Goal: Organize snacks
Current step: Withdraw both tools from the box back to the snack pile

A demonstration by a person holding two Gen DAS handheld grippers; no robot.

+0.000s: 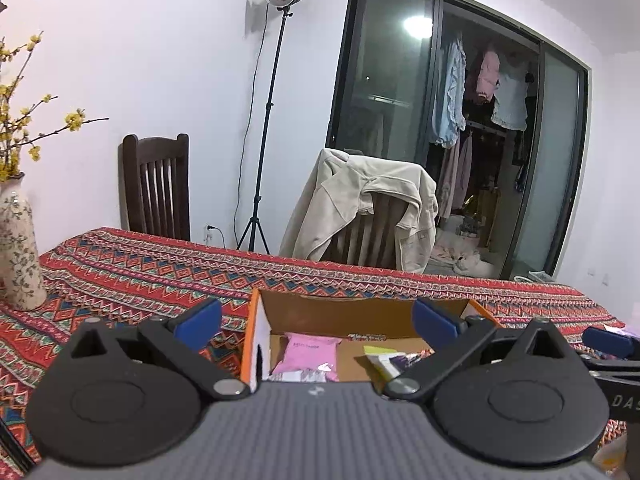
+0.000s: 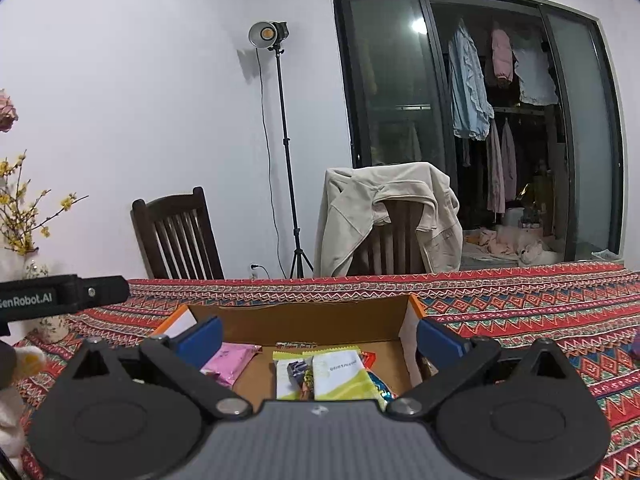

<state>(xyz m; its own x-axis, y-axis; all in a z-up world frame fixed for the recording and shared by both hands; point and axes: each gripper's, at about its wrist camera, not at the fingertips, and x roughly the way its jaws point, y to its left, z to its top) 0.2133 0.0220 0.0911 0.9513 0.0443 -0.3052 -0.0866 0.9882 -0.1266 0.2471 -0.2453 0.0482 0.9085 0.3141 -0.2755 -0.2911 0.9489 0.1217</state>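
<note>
— Where are the snacks?

— In the cardboard box [image 2: 304, 322] on the bench [image 2: 520, 312], which wears a red patterned cloth. A pink packet [image 2: 232, 362] lies flat on the box floor toward its left side. Toward the right side a white-and-green packet [image 2: 340, 374] lies beside a second one [image 2: 286, 378] of the same colours, with a small dark wrapped piece on top of that second one; more wrappers poke out underneath, too covered to name.

— And your tongs?

— My right tongs [image 2: 318, 342] hang level just in front of the box's near edge, blue pads spread wide, nothing between them. My left tongs [image 1: 316, 320] are also spread and empty, held at the same low height before the box [image 1: 340, 312], a little left of its middle, so the pink packet [image 1: 308, 354] sits almost straight ahead and the white-and-green packet [image 1: 384, 360] lies off to the right. In the right view the body of the left tongs enters from the left edge.

— What's around the bench?

— A floral vase [image 1: 18, 248] with yellow-blossomed branches stands on its left end. Behind are a dark wooden chair [image 2: 178, 236], a second chair draped with a beige jacket [image 2: 384, 216], and a light stand [image 2: 280, 152] by the white wall. Clothes hang beyond the glass sliding door [image 2: 480, 120].
</note>
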